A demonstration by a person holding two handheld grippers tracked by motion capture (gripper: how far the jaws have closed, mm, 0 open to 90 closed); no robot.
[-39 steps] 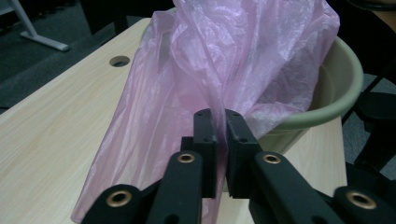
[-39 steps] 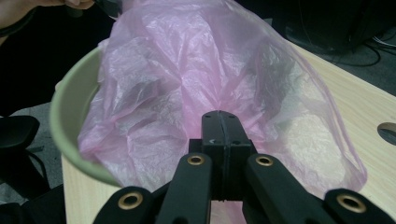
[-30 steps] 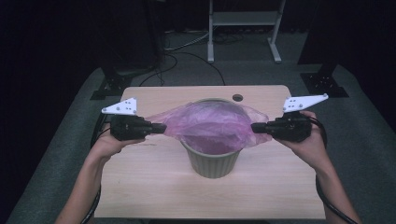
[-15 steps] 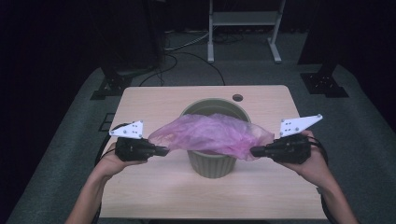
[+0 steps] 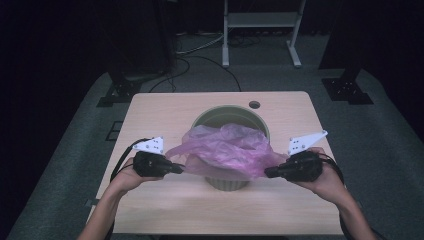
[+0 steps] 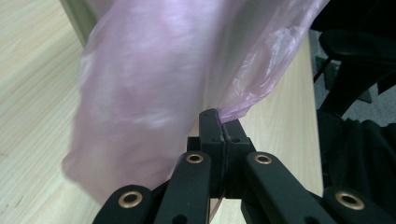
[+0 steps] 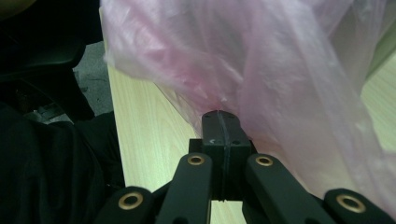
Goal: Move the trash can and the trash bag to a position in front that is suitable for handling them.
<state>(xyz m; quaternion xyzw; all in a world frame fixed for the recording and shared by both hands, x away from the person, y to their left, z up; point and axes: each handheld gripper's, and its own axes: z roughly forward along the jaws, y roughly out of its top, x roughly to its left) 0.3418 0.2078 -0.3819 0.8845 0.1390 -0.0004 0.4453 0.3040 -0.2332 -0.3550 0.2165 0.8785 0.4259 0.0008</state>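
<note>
A thin pink plastic bag [image 5: 227,149] is stretched over the near rim of an olive-green bin [image 5: 230,117] standing mid-table. My left gripper [image 5: 176,169] is shut on the bag's left edge, low beside the bin. My right gripper [image 5: 269,173] is shut on the bag's right edge, at the same height. In the left gripper view the jaws [image 6: 218,122] pinch the pink film [image 6: 154,84] with the bin wall [image 6: 81,18] behind it. In the right gripper view the closed jaws [image 7: 222,122] clamp the film [image 7: 261,60], which drapes above them.
The bin sits on a light wooden table [image 5: 150,120] with a round cable hole [image 5: 254,104] near its far edge. Dark carpet, stand legs [image 5: 112,95] and a white rack [image 5: 260,30] lie beyond. The person's forearms come in along the table's near edge.
Both grippers have come down and toward the near edge, pulling the bag's edges lower along the bin's sides. The bin's far rim now shows uncovered.
</note>
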